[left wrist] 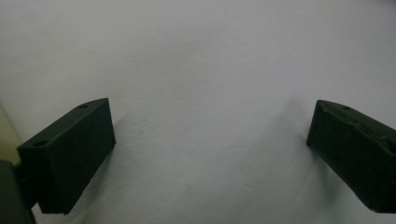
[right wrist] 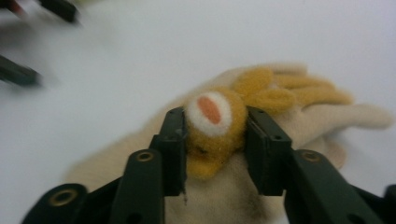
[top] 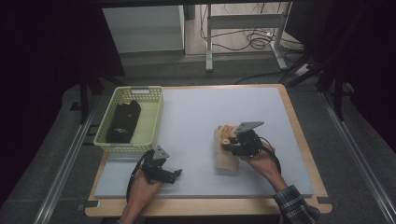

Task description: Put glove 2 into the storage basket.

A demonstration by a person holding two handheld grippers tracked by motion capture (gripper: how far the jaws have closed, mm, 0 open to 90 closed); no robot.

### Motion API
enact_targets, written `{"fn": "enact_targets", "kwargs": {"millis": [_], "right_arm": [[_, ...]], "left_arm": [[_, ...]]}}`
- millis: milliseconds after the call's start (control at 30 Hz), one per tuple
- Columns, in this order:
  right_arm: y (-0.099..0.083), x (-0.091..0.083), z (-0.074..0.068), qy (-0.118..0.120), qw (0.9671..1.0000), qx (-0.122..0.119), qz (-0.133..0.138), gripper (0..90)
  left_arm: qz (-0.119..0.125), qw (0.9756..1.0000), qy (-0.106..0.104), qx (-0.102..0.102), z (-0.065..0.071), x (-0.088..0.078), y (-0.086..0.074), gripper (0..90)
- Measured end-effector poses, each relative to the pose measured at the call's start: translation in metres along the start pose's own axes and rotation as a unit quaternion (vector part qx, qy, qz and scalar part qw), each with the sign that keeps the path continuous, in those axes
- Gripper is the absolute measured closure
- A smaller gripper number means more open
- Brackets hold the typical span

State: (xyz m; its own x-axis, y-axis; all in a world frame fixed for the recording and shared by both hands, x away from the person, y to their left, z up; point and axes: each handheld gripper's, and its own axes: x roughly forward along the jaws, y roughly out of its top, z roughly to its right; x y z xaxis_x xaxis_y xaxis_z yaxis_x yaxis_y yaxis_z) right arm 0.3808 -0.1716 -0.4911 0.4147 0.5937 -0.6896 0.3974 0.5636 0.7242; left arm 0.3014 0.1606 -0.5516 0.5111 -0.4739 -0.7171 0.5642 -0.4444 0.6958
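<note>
A beige knitted glove (top: 225, 161) lies on the white mat (top: 201, 116), right of centre. On it sits a yellow felt figure (right wrist: 212, 126) with a white and orange patch. My right gripper (top: 229, 142) is over the glove. In the right gripper view its jaws (right wrist: 215, 140) stand on either side of the felt figure, and both pads press against it. My left gripper (top: 176, 174) rests low over the mat near the front left. Its jaws (left wrist: 210, 154) are wide open, with bare mat between them.
A pale yellow mesh basket (top: 153, 122) stands at the mat's left edge with a black cloth item (top: 123, 122) inside. The mat lies on a wooden board (top: 299, 140). Dark floor, table legs and cables lie beyond the far edge.
</note>
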Motion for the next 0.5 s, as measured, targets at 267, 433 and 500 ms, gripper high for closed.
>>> {"fn": "enact_targets", "kwargs": {"millis": [267, 433, 500], "right_arm": [[-0.006, -0.012, 0.007, 0.004, 0.9994, 0.023, 0.027, 38.6], [-0.013, -0.033, 0.019, -0.022, 0.9983, 0.040, 0.034, 49.7], [-0.022, -0.037, 0.025, -0.035, 0.9977, 0.050, 0.029, 65.1]], "left_arm": [[0.000, 1.0000, 0.000, 0.000, 0.000, 0.000, 0.000, 1.1], [0.000, 1.0000, 0.000, 0.000, 0.000, 0.000, 0.000, 1.1], [0.000, 1.0000, 0.000, 0.000, 0.000, 0.000, 0.000, 1.1]]}}
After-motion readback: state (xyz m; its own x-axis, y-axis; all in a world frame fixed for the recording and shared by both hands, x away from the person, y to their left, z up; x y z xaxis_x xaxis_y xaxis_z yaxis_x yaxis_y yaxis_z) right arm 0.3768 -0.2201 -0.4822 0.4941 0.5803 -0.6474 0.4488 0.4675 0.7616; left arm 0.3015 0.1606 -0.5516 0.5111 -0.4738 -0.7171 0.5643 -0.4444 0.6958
